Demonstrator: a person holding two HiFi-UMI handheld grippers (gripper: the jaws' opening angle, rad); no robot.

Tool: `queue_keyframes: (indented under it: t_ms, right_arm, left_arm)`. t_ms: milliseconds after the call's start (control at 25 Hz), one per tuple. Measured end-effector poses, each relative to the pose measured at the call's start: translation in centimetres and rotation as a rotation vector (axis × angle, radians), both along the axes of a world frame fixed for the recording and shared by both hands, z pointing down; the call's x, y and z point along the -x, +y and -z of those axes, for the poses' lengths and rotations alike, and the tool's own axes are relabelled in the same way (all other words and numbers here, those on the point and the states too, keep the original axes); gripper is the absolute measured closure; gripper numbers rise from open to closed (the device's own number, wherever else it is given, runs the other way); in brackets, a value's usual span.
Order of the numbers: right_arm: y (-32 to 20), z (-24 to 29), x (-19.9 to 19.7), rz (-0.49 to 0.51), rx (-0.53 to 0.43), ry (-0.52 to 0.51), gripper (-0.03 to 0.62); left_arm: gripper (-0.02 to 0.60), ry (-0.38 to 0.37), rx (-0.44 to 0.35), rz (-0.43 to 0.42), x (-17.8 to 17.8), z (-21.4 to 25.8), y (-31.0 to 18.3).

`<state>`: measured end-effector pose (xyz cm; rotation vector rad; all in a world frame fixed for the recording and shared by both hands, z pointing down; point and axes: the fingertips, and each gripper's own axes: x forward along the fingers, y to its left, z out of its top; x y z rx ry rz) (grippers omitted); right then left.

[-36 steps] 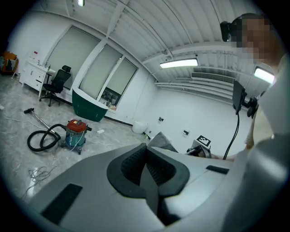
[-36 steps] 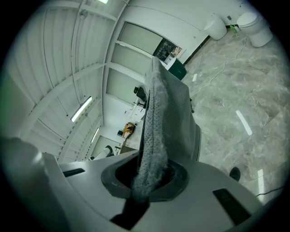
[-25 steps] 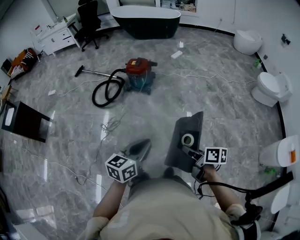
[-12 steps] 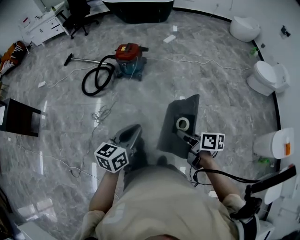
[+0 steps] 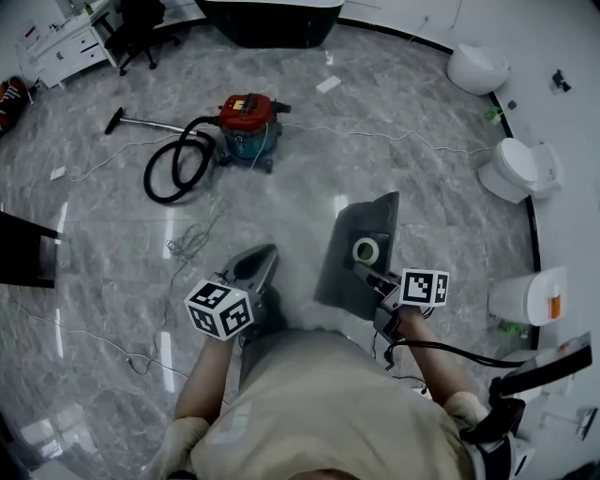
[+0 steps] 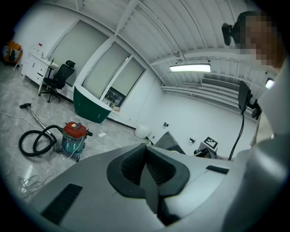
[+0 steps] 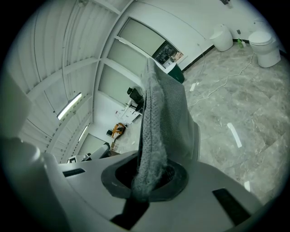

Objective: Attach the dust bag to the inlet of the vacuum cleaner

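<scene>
Your right hand-held gripper (image 5: 367,275) clamps the dust bag (image 5: 361,220) at frame centre, long axis pointing up-frame; the vacuum cleaner (image 5: 248,127) lies well apart at upper left, nearer your closed, empty left hand-held gripper (image 5: 255,264).

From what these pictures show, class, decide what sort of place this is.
Probably a bathroom-fittings showroom or workshop: several toilets stand along one side, and a freestanding bathtub stands at the far end.
</scene>
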<state>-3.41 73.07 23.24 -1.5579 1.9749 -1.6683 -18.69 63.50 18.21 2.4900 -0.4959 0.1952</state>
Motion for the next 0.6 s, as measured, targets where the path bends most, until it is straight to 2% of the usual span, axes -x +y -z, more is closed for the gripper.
queue_keyframes:
  t_ms: [320, 600]
  right_arm:
    - [-8.1, 1.3, 3.3, -0.026, -0.008, -0.006, 0.554]
    - [-13.2, 1.0, 4.3, -0.004, 0.014, -0.018, 0.555]
  left_arm:
    - [0.588, 0.007, -0.010, -0.030, 2.9, 0.3, -8.4]
    - [0.588, -0.005, 0.004, 0.003, 4.3, -0.4, -12.1]
